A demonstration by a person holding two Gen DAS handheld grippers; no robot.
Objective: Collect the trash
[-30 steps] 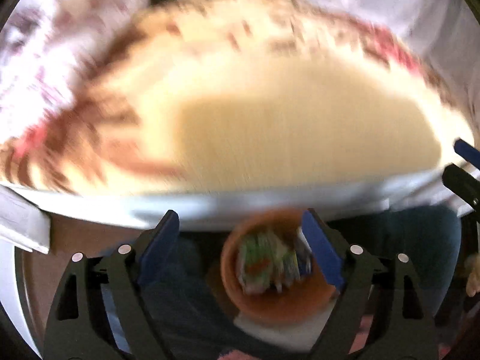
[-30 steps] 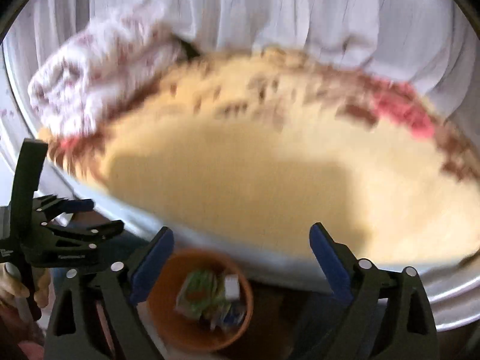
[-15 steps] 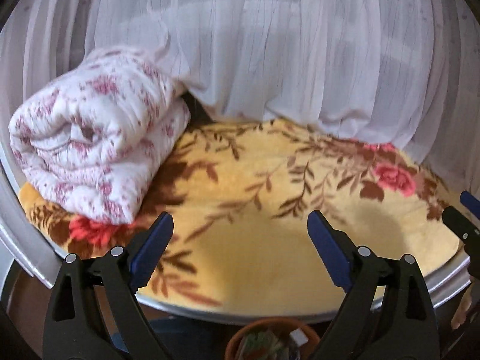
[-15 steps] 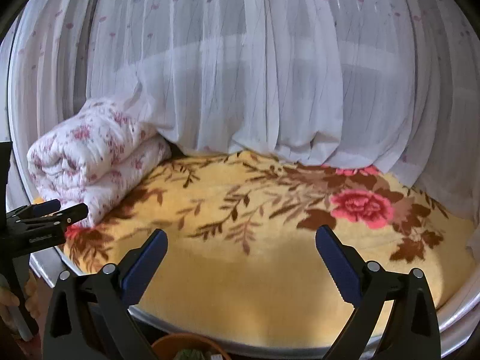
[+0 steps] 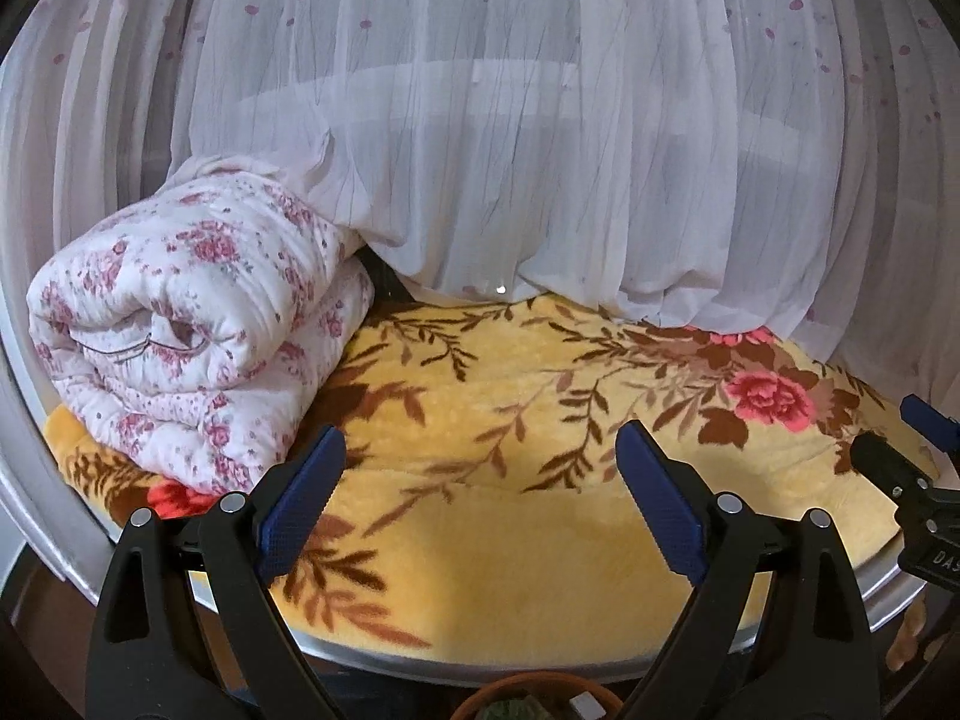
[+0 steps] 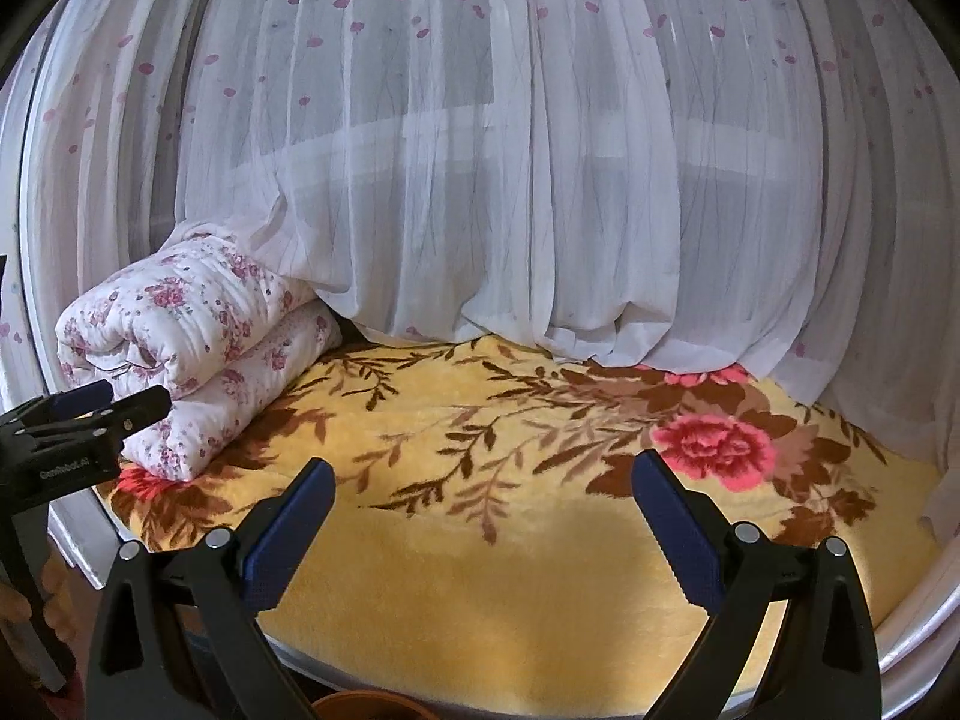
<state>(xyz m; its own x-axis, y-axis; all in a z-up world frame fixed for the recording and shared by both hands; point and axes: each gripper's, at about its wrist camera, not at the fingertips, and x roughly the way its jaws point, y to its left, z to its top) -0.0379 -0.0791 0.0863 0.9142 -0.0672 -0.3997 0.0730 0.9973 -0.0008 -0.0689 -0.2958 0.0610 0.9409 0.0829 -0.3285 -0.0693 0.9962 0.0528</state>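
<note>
Blue-padded fingers of the left gripper [image 5: 474, 498] stand wide apart in the left wrist view, released and grasping nothing, raised in front of a yellow floral blanket [image 5: 540, 528] spread over a bed with a pale rim [image 5: 888, 600]. A rolled white quilt [image 5: 198, 330] with pink flowers lies on the blanket's left part, and a sheer curtain [image 5: 540, 150] hangs behind, its hem resting on the blanket. At the bottom edge, between the fingers, the rim of an orange trash pot [image 5: 480, 701] shows, with something greenish and a white scrap inside; it sits below the bed edge. The right gripper [image 5: 918, 444] pokes in from the right edge.

From the right wrist view, the right gripper [image 6: 483, 507] is likewise spread open and empty over the same blanket [image 6: 510, 588]. The quilt [image 6: 192, 348] lies at far left, touching the curtain [image 6: 510, 180]. Only a sliver of the trash pot [image 6: 366, 705] appears at the bottom. The left gripper [image 6: 114, 399] reaches in at left, its fingers close together from this angle.
</note>
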